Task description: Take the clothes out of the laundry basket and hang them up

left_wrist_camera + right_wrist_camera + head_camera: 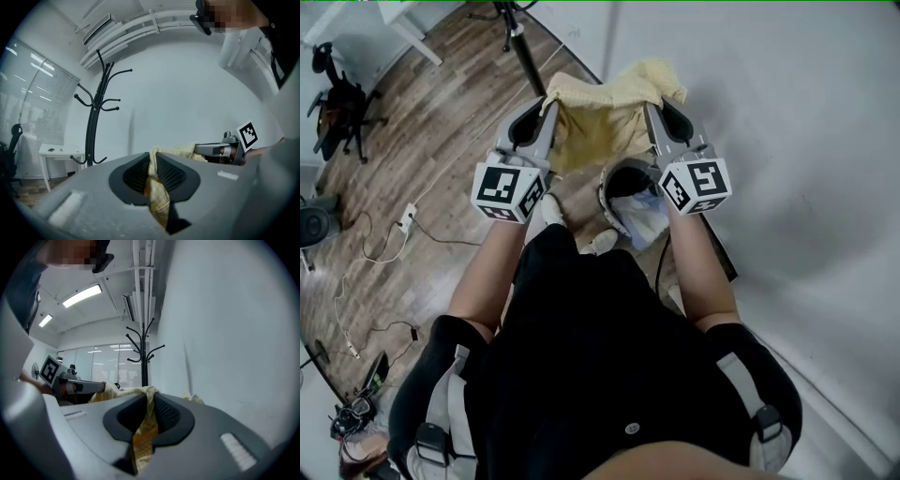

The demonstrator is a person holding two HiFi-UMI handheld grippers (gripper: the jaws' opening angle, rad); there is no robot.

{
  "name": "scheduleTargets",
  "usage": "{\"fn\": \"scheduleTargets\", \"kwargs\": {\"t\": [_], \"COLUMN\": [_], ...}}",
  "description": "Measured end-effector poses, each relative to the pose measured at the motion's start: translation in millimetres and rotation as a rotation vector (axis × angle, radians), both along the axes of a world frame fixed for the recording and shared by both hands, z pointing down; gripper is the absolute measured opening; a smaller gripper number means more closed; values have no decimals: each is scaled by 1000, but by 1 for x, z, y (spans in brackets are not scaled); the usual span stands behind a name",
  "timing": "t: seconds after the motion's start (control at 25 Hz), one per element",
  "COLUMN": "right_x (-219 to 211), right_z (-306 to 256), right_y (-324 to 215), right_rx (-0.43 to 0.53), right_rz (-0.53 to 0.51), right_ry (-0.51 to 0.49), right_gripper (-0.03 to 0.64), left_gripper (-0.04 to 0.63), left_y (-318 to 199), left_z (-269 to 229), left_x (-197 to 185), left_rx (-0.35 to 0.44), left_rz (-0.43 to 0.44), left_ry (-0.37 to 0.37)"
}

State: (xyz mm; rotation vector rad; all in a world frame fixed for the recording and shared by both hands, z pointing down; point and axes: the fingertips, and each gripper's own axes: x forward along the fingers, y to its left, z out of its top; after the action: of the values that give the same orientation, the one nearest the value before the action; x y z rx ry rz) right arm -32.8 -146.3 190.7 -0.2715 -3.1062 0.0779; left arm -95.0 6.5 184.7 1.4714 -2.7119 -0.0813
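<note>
Jaws on left gripper and right gripper clamp garment; basket seemingly holds cloth.

The head view looks steeply down at the floor. Each gripper view looks level, close along its jaws; both share the yellow cloth and coat stand.
</note>
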Motion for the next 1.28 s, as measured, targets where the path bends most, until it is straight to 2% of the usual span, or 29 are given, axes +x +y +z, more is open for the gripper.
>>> {"fn": "scheduleTargets", "kwargs": {"t": [0.24,0.56,1.0,1.28], "right_x": [-18,-91,-176,-219], "right_z": [-20,-70,-84,-79], "right_y": [24,77,132,149], "right_rx": [15,53,75,77], "right_rz": [-17,20,63,66], "right_ry": [-29,-68,-95,-86], "right_gripper": [43,43,44,44], "left_gripper": [39,40,40,40], "left_y": [24,84,145,165], "left_z": [-23,-68,-83,-76], "left_x": [-19,-98,-182,-224], "left_rx": [34,92,127,120], "left_rz": [-4,11,25,-1], "left_ry": [-39,-93,-142,-137]}}
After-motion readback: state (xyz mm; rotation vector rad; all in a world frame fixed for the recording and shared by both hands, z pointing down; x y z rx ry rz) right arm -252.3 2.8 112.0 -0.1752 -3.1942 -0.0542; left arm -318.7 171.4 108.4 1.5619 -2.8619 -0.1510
